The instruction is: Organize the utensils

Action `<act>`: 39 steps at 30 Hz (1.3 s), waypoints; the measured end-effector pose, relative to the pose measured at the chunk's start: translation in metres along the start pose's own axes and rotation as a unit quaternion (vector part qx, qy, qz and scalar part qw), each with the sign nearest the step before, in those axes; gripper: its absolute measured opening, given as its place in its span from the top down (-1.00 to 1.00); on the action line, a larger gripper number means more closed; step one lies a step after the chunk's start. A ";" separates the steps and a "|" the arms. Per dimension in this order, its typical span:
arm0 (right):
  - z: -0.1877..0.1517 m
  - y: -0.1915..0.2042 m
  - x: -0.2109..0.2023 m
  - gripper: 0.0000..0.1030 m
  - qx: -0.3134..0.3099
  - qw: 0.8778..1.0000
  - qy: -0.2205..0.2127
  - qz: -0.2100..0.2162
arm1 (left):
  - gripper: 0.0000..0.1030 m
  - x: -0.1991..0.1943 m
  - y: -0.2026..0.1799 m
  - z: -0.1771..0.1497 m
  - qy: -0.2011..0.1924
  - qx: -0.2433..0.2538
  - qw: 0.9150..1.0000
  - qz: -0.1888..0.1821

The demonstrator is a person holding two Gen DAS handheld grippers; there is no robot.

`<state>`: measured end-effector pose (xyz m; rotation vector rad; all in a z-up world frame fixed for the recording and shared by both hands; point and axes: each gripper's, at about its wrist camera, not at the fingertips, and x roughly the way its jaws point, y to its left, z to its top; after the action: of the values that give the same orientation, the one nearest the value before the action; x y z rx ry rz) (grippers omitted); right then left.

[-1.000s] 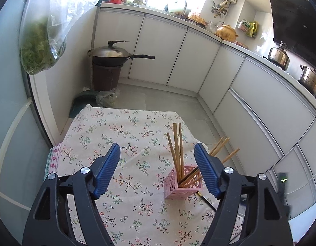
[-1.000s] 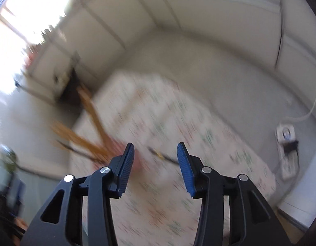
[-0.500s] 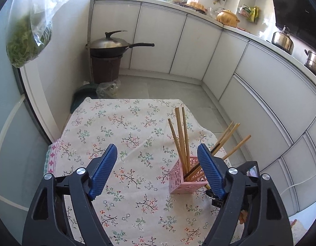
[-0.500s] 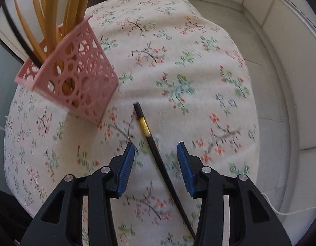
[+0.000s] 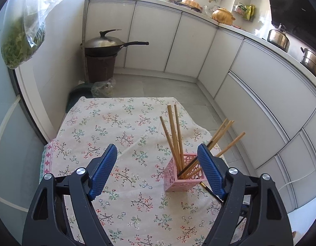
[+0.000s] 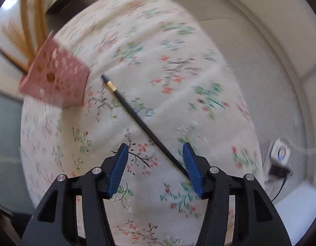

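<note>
A pink perforated holder [image 5: 183, 173] stands on the floral tablecloth [image 5: 108, 127] and holds several wooden chopsticks [image 5: 174, 135] and one black chopstick. My left gripper [image 5: 158, 172] is open and empty, hovering just before the holder. In the right wrist view the holder [image 6: 55, 80] is at upper left. A black chopstick with a gold band [image 6: 137, 116] lies flat on the cloth beside it. My right gripper [image 6: 156, 168] is open over the chopstick's near end, whose tip lies by the right finger [image 6: 191, 172].
A wok on a brown stand [image 5: 102, 47] sits on the floor beyond the table. White cabinets [image 5: 250, 94] run along the right. A bag of greens [image 5: 20, 39] hangs at upper left. A power strip [image 6: 280, 153] lies on the floor right of the table.
My right gripper has opened wider and shifted along the lying black chopstick, toward its near end. The left gripper has barely moved.
</note>
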<state>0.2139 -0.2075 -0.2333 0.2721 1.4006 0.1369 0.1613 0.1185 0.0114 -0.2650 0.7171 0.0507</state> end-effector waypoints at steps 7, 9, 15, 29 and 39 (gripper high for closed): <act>-0.057 -0.069 -0.004 -0.07 0.378 0.922 0.010 0.081 | -0.50 0.000 -0.001 -0.002 0.007 -0.007 1.000 -0.016; -0.056 -0.068 -0.005 -0.09 0.429 0.901 -0.002 0.065 | -0.50 0.001 -0.001 -0.003 0.012 -0.012 1.000 -0.026; -0.018 -0.046 0.014 -0.21 0.537 0.842 0.040 -0.028 | -0.55 0.007 -0.002 -0.007 0.029 -0.012 0.998 -0.048; 0.005 -0.013 0.011 0.85 0.408 0.907 -0.023 -0.100 | -0.56 0.015 0.017 -0.005 0.050 -0.038 0.997 -0.050; -0.009 0.009 -0.055 0.91 0.259 0.956 -0.137 -0.016 | -0.56 0.008 0.008 -0.005 0.042 -0.025 0.998 -0.036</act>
<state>0.1969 -0.2120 -0.1797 0.6766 1.1440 -0.2921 0.1628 0.1242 0.0006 -0.3418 0.7902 -0.0110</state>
